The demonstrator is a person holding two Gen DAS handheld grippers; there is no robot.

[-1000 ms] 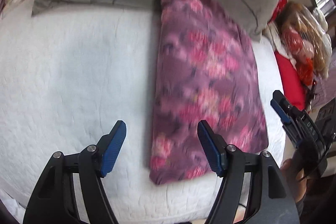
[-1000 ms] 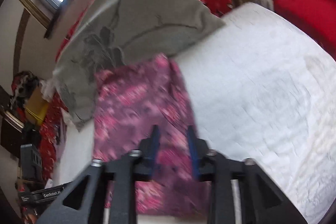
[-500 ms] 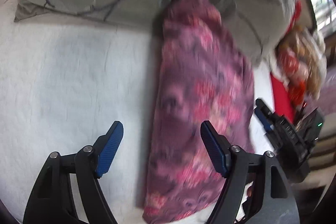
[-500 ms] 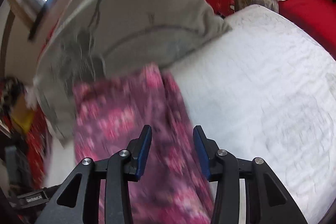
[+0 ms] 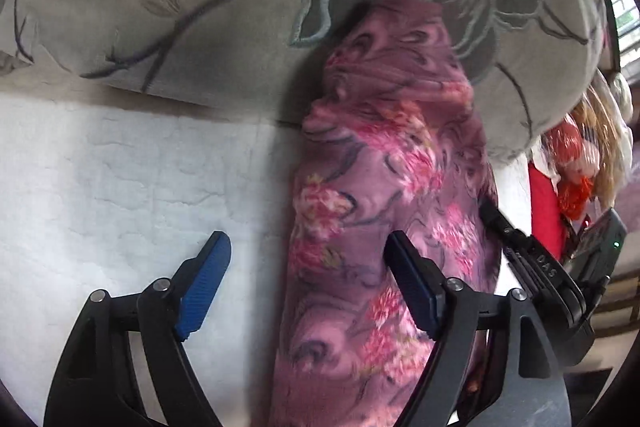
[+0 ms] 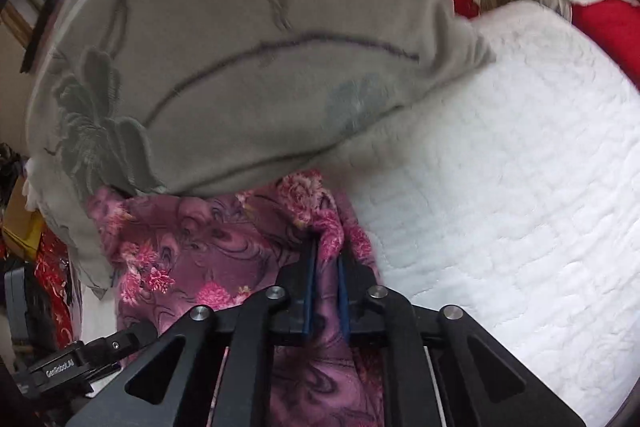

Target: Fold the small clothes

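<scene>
A purple garment with pink flowers (image 5: 384, 211) lies in a long folded strip on the white quilted bed (image 5: 120, 187), its far end under the grey pillow (image 5: 200, 7). My left gripper (image 5: 308, 279) is open and empty, hovering over the garment's left edge, with its right finger above the cloth. My right gripper (image 6: 326, 263) is shut on a bunched fold of the garment (image 6: 208, 247) near its far end, close to the pillow (image 6: 240, 47). The right gripper's body also shows in the left wrist view (image 5: 536, 267) at the garment's right edge.
The grey embroidered pillow fills the far side of the bed. Red bedding (image 6: 600, 23) and a doll with blonde hair (image 5: 588, 155) lie beside the bed. The white quilt (image 6: 500, 167) stretches to the right of the garment.
Both grippers have moved forward toward the pillow. The right gripper, open half a second ago, has closed on a fold of the garment. The left gripper stays open.
</scene>
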